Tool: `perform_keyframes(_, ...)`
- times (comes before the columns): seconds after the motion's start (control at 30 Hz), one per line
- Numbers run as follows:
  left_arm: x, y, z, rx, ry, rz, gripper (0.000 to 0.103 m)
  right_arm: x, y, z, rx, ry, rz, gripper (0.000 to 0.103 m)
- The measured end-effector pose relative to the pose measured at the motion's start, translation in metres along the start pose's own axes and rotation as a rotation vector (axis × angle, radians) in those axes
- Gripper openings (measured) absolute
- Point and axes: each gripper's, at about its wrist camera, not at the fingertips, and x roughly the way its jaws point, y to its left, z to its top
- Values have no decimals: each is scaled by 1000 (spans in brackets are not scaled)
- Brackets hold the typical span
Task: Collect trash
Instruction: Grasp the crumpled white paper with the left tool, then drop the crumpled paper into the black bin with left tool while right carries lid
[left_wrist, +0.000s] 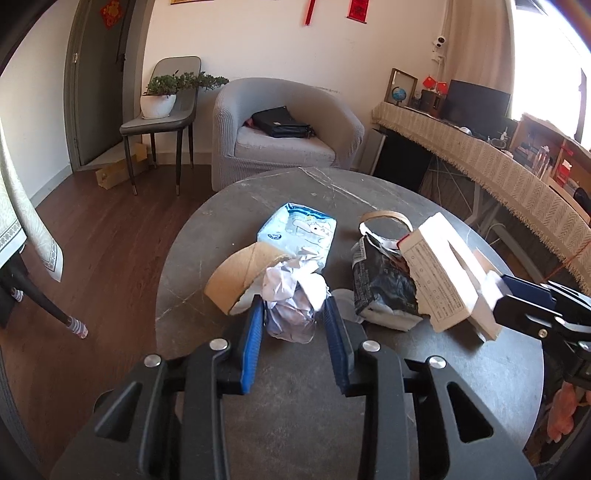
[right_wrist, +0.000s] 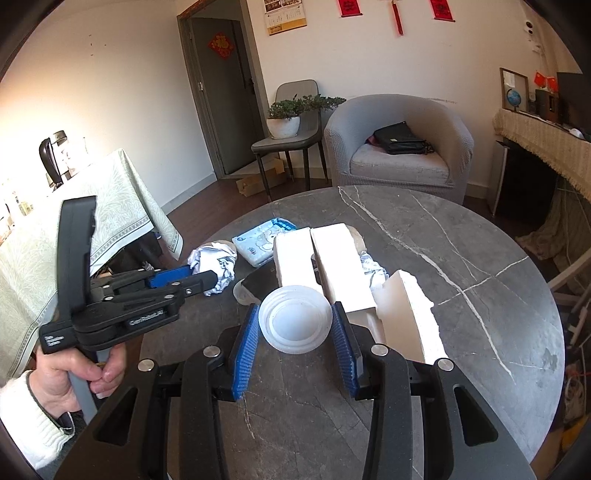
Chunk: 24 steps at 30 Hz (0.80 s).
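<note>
though pinched between the left gripper fingers, crumpled paper looks soft and loosely wadded, sagging onto the grey surface; could slip or unravel on lifting if squeezed only at its edge. translucent plastic lid clamped flat between the right gripper fingers, could pop sideways. beyond both fingertips: white torn box, blue tissue pack, black wrapper left uncollected.

place: home living room — grey armchair | potted plant | round marble table
</note>
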Motion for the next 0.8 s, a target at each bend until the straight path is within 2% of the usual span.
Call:
perform_keyframes(0.2,-29,7,-1,-12,-42,-42,35,-1,23,-1,-31,10,5,40)
perform_keyframes(0.43,-53,23,-11,-26,-48,-21,35,2,49,0,-47,17,34,40)
perform_keyframes(0.8,-84,79,-47,-54,-8,95,35,26,113,7,-72,-1,138,40)
